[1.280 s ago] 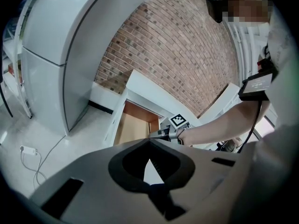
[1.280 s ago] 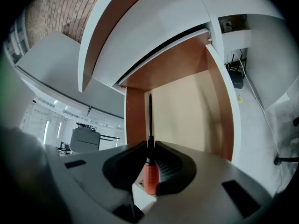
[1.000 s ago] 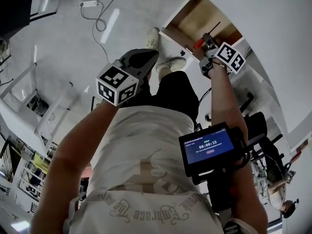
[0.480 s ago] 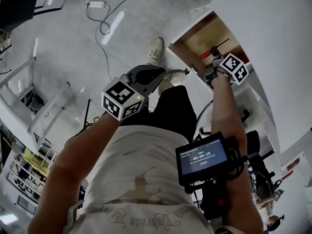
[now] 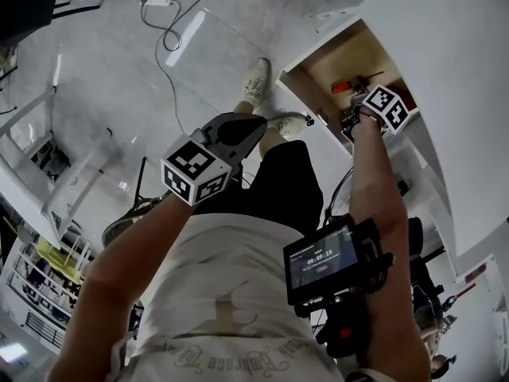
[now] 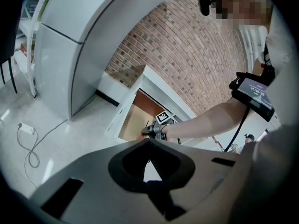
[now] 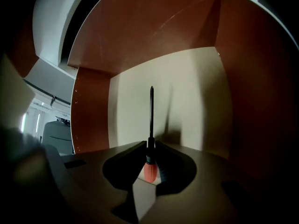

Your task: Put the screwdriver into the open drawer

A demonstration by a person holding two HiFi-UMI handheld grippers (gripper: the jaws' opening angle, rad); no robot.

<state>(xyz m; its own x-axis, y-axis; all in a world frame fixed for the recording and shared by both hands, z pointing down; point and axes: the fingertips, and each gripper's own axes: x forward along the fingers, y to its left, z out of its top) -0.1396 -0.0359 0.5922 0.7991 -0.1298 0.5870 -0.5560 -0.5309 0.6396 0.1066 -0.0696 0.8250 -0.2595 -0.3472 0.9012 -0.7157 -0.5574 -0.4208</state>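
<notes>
Screwdriver (image 7: 150,168) sits gripped in the right gripper (image 7: 150,146). Its orange handle lies between the jaws, which are clenched on its dark neck, and its thin black shaft points to 12 o'clock. It hangs inside the open drawer (image 7: 196,101), over the pale bottom panel with reddish-brown walls on both sides. We cannot tell whether the tip touches the panel.

Going across the head view from 9 o'clock, we see white shelving (image 5: 48,173) standing on a pale, glossy floor (image 5: 103,78). At 11 o'clock a white power strip (image 5: 155,1) lies on that floor, and its cable (image 5: 163,62) trails toward the centre.

Near the middle, the left gripper (image 5: 253,123) is held in front of the person's body, well apart from the drawer. In its own view the jaw tips are pressed together with nothing between them. Just past it toward 12 o'clock are the person's two light shoes (image 5: 255,80), planted on the floor.

At 1 o'clock the drawer stands pulled out of a white cabinet (image 5: 445,46), and the orange handle shows there just beside the right gripper's marker cube (image 5: 386,107). A small lit screen (image 5: 322,257) is strapped to the right forearm at 5 o'clock.

The left gripper view shows the room: a brick wall (image 6: 196,45) at 12 o'clock and a tall white unit (image 6: 70,55) at 10 o'clock.
</notes>
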